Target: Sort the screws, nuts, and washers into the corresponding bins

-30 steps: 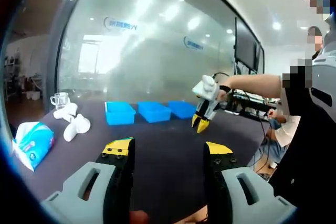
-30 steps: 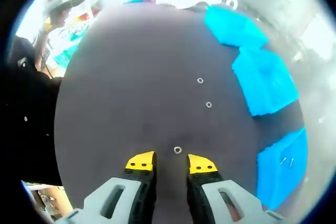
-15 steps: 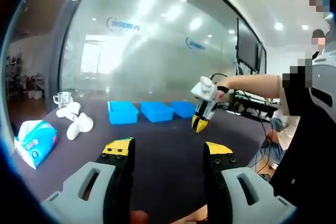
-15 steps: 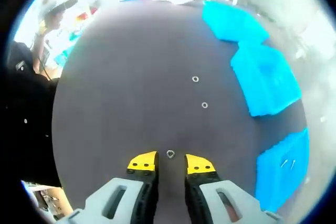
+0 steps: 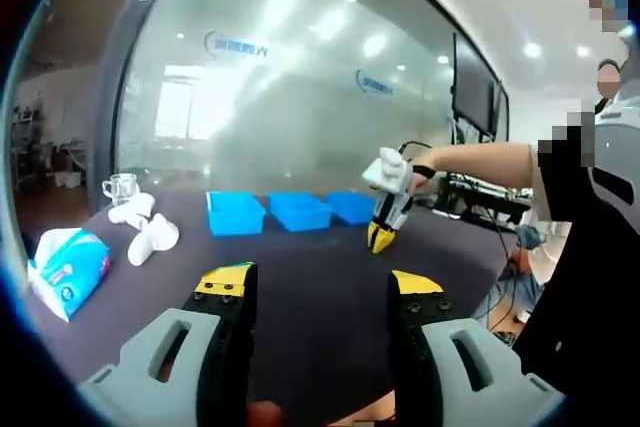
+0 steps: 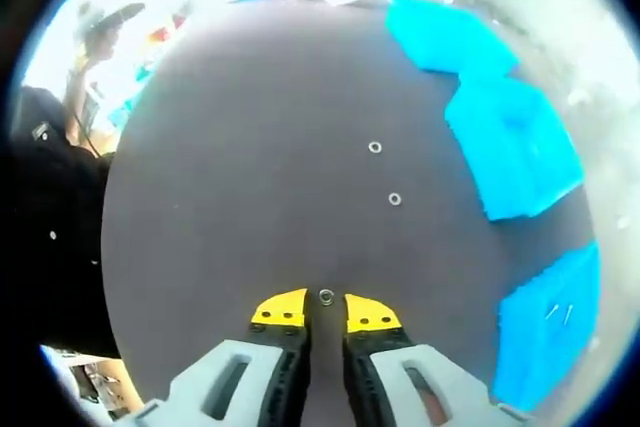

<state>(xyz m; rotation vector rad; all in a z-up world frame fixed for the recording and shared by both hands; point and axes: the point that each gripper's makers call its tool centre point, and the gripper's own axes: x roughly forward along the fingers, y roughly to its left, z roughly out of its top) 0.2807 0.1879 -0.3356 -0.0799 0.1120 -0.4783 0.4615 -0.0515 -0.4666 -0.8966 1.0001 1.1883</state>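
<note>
Lying just off the right gripper's [image 6: 325, 313] tips on the dark table [image 6: 230, 197], a tiny ring [image 6: 326, 296] is too small to tell nut from washer; the narrowed jaws hold nothing. Two more rings [image 6: 375, 147] lie beyond, near three blue bins [image 6: 515, 152]. The left gripper [image 5: 318, 282] hovers level, jaws spread wide, facing the tip-down right gripper.

We see three small silver rings flat on the dark table: one [image 6: 326, 296]; two [image 6: 394, 199] [image 6: 375, 147] toward twelve o'clock; three blue bins [image 6: 512, 147] at three o'clock.

Grey left gripper [image 5: 318, 282], yellow-tipped black fingers [image 5: 224, 283] (right gripper [image 6: 325, 309] alike), dark clothing
</note>
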